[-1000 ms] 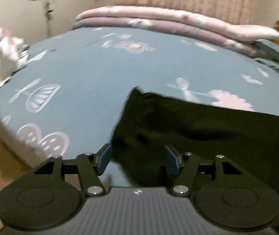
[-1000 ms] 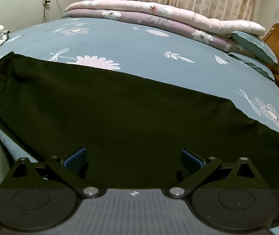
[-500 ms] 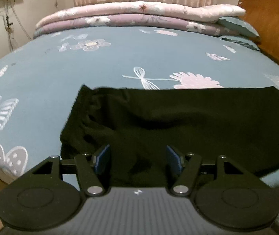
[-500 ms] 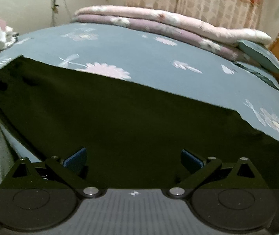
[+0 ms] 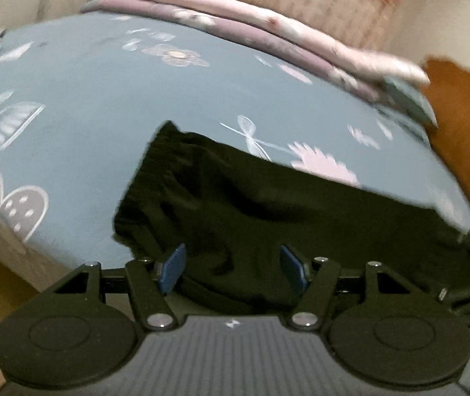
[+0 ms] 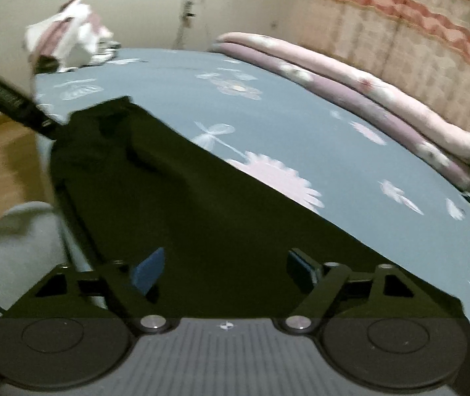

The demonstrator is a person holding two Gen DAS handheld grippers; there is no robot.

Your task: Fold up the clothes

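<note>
Black trousers (image 5: 268,217) spread flat along near edge of blue floral bed (image 5: 103,99), ready for folding. Left gripper (image 5: 231,269) apart over near hem; right gripper (image 6: 225,272) apart, narrowing, clamping nothing.

A home bedroom — bed (image 5: 109,105), folded quilts (image 6: 350,82), curtains (image 6: 416,39).

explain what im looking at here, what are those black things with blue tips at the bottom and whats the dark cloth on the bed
Those are two handheld grippers a person carries, one per hand, each with its own camera looking along its fingers. One picture is from the left gripper, the other from the right gripper. The blue tips are finger pads. A black garment lies spread on the blue flowered bed sheet, with folded blankets at the far end. Neither gripper holds anything: the pads stand apart over the cloth. The right gripper's jaws have just been closing.
</note>
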